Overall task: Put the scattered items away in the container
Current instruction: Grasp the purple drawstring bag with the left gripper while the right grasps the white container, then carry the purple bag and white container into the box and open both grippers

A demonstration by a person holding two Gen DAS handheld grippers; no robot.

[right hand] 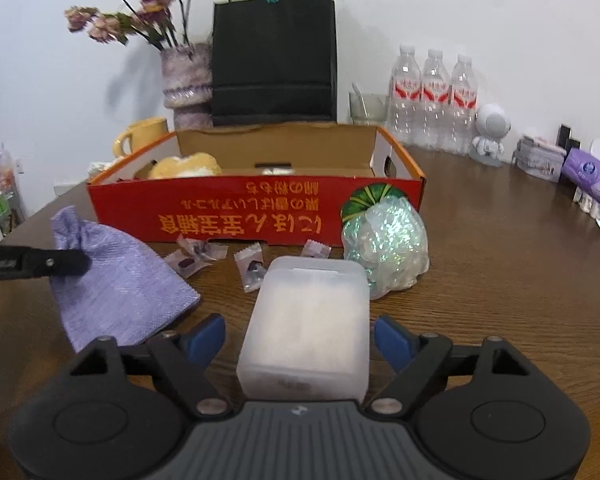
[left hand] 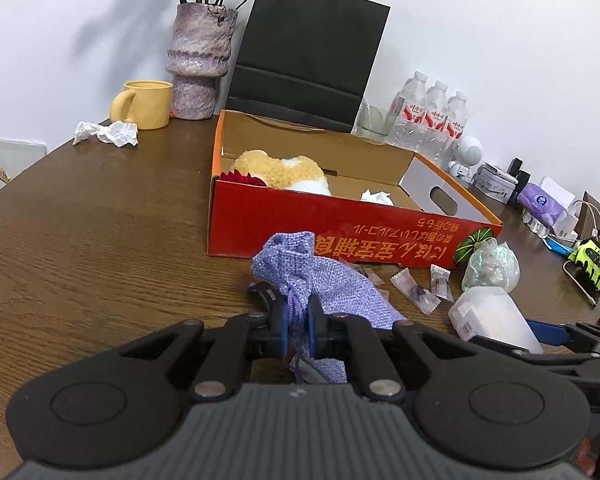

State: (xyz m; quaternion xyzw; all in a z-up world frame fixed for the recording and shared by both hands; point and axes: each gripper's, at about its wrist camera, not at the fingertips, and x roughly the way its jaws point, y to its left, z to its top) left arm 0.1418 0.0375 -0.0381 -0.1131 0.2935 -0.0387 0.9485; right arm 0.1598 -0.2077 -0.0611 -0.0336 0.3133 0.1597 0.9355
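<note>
Two tools: left (left hand: 298, 326) pinching woven purple pouch (left hand: 324, 280), right (right hand: 300, 340) spread around frosted box (right hand: 306, 320).

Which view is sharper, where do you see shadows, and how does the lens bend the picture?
Left wrist view: crisp; the vase throws a soft shadow leftward on the wall; the table edge curves with fisheye bending. Right wrist view: softer, with the flowers and red box lettering slightly blurred; dark corners show the lens circle in both.

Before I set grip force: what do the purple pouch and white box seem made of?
The purple pouch looks like coarse woven fabric, matte; its weave shows and it crumples in the left hand-held gripper. The white box looks like frosted translucent plastic with smooth, rounded corners, probably rigid.
</note>
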